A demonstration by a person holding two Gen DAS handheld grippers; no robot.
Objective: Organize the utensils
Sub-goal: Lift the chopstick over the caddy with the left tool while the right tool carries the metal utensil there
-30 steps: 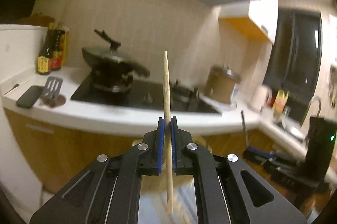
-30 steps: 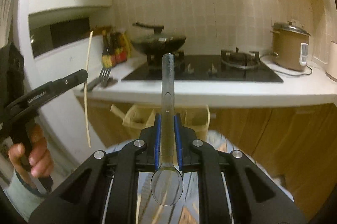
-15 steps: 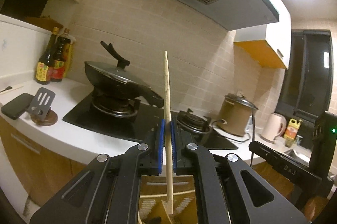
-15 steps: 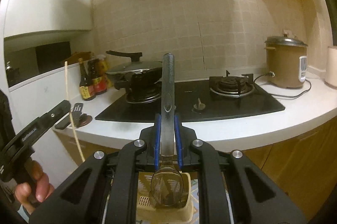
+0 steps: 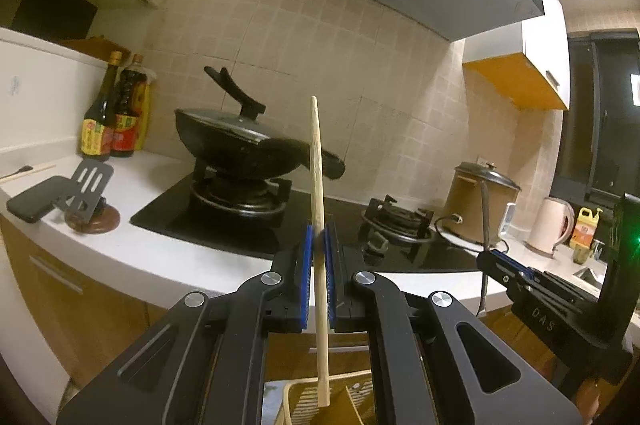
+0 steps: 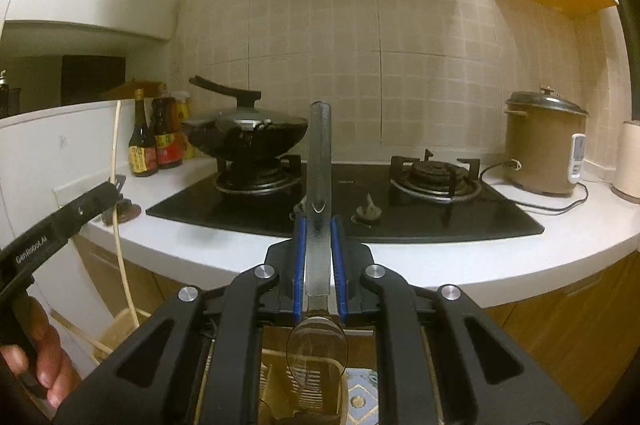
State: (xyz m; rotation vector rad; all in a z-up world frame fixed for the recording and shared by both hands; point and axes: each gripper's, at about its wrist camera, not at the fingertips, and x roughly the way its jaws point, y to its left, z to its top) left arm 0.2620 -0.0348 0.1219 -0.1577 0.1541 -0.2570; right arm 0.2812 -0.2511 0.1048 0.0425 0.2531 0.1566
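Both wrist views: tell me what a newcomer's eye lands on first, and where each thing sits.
Dead centre of the left wrist view, the left gripper clamps an upright wooden chopstick, its lower tip over a pale slotted utensil holder. In the right wrist view the right gripper grips a clear spoon, bowl down. Behind both, a lidded black wok sits on the stove's left burner, a brown rice cooker at the counter's right.

The left black two-finger gripper with blue pads (image 5: 319, 245) points roughly level, its jaws clamped on a thin pale wooden chopstick (image 5: 316, 161) held upright. The right black two-finger gripper with blue pads (image 6: 319, 237) also points nearly level, jaws closed on the handle of a clear plastic spoon (image 6: 319, 161), bowl downward. A bare hand (image 6: 38, 365) wraps the left gripper's handle.
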